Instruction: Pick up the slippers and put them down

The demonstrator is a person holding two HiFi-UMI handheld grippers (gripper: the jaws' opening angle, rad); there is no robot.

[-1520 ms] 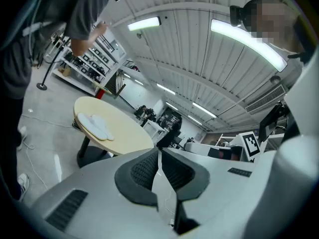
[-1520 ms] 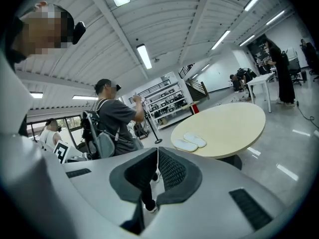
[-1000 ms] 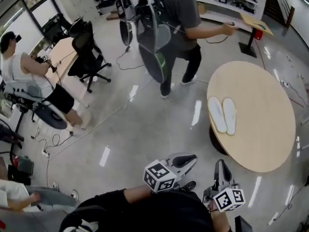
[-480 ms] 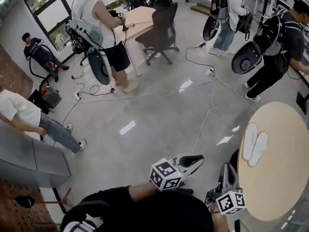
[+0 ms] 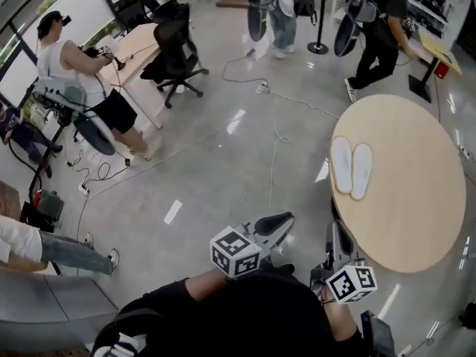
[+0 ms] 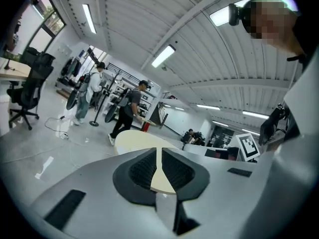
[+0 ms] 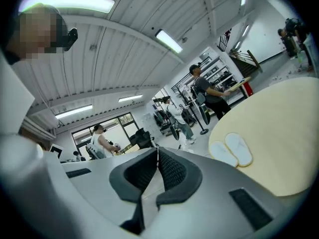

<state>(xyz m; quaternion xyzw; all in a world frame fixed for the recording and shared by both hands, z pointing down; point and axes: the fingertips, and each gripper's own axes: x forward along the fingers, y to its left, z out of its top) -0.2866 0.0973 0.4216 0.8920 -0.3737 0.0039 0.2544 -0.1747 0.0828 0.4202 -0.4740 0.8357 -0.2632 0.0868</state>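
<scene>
Two white slippers [image 5: 351,168] lie side by side, soles up, near the left edge of a round wooden table [image 5: 416,229]. In the right gripper view the slippers [image 7: 232,151] sit on the table [image 7: 284,133] to the right of the jaws. My left gripper [image 5: 285,219] is shut and empty, held low in front of my body over the floor, well short of the table. My right gripper [image 5: 337,229] is also shut and empty, close to the table's near edge. Each gripper view shows its pads pressed together: left gripper [image 6: 157,150], right gripper [image 7: 157,150]. The table [image 6: 134,139] lies beyond the left jaws.
Cables [image 5: 275,117] trail across the glossy grey floor. A black office chair [image 5: 175,47] and a desk [image 5: 130,47] stand at the far left beside a person [image 5: 82,73]. Other people [image 5: 375,32] with gear stand beyond the table, near a stanchion [image 5: 318,47].
The head view swung left and back, so the table and slippers slid towards the right edge and returned. Both grippers stayed shut and shifted slightly left in the picture.
</scene>
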